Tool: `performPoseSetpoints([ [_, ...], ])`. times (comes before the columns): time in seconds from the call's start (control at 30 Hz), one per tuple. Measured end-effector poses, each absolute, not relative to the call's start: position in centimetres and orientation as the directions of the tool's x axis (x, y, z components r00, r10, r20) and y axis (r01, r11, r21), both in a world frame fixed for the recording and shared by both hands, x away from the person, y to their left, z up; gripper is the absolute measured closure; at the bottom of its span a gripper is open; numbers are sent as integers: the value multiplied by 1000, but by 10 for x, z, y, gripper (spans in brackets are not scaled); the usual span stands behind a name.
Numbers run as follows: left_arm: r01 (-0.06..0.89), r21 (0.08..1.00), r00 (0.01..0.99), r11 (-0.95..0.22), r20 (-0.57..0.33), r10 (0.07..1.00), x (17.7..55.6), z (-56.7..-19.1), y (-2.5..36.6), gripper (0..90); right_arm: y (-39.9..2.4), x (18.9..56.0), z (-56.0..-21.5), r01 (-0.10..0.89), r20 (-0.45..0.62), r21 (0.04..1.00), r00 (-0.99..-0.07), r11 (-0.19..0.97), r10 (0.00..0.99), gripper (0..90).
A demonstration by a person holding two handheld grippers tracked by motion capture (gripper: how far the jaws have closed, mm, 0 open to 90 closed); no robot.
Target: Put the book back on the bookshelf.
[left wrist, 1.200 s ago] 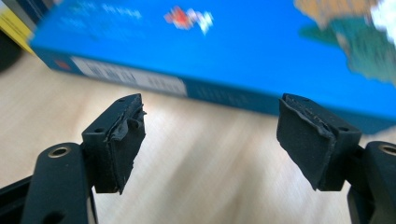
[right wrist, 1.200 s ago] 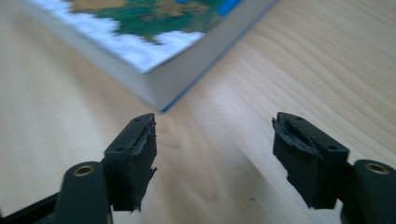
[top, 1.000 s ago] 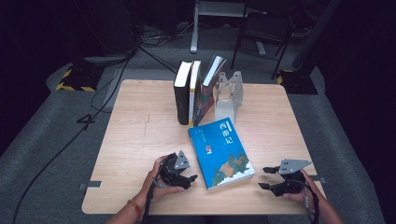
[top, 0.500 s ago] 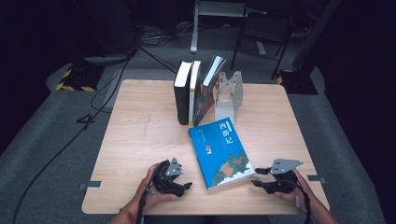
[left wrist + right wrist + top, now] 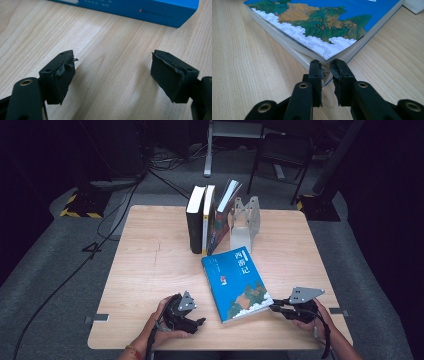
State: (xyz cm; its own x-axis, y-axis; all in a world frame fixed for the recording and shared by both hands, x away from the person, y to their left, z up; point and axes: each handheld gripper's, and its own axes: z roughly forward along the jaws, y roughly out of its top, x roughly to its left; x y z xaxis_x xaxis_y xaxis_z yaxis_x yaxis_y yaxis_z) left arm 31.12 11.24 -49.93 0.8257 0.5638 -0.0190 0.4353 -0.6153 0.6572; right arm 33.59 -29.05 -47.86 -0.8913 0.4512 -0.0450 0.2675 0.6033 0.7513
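Left gripper (image 5: 192,322) sits low in the person's left hand (image 5: 162,322), black jaws spread wide. Right gripper (image 5: 275,307), gripped by the right hand (image 5: 307,312), has just been closing, jaws nearly together.

Overall light: bright on the tabletop (image 5: 150,270), dark all round it.
Source: from above, judging by small shadows close under things.
Glare: soft pale sheen on the wood in the left gripper view.
Focus: high view soft and grainy; gripper views sharp near, slightly soft far.
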Motion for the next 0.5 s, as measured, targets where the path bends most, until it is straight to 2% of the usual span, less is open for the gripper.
performPoseSetpoints([
  [0.17, 415, 698, 844, -583, -56, 533, 308, -487, 98, 204, -288, 337, -472, 253, -53, 774, -888, 580, 457, 764],
  [0.37, 330, 740, 883, -586, -23, 468, 300, -472, 59, 215, -279, 341, -466, 253, -75, 775, -873, 579, 482, 607],
  [0.43, 314, 746, 896, -587, -28, 443, 299, -471, 51, 219, -278, 343, -465, 257, -75, 773, -871, 580, 485, 581],
  [0.5, 298, 749, 903, -592, -19, 429, 298, -470, 39, 220, -276, 345, -464, 259, -92, 766, -861, 588, 500, 479],
])
